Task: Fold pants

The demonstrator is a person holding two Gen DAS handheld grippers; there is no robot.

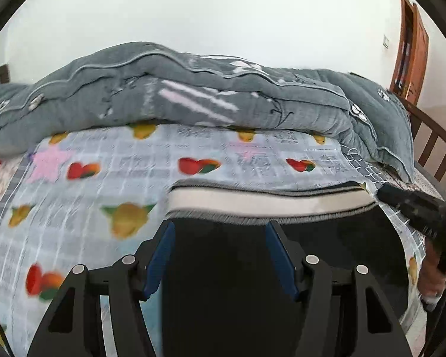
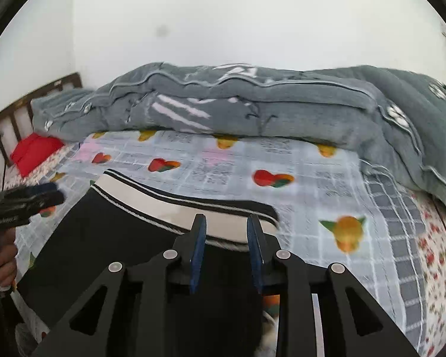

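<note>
Black pants (image 1: 327, 247) with a white, black-striped waistband (image 1: 267, 200) lie on the fruit-print bedsheet (image 1: 83, 208). My left gripper (image 1: 220, 232) is open just above the black fabric below the waistband's left end. In the right wrist view the pants (image 2: 104, 238) spread to the left, and their waistband (image 2: 163, 205) runs across. My right gripper (image 2: 226, 226) is open over the waistband's right end, nothing between its blue pads. Each gripper shows at the other view's edge: the right gripper in the left wrist view (image 1: 413, 205), the left gripper in the right wrist view (image 2: 29, 200).
A bunched grey quilt (image 1: 208, 95) lies along the far side of the bed against a white wall. A red cushion (image 2: 34, 150) sits at the left. Wooden bed rails (image 1: 434, 145) stand at the ends, and a wooden door (image 1: 410, 50) at far right.
</note>
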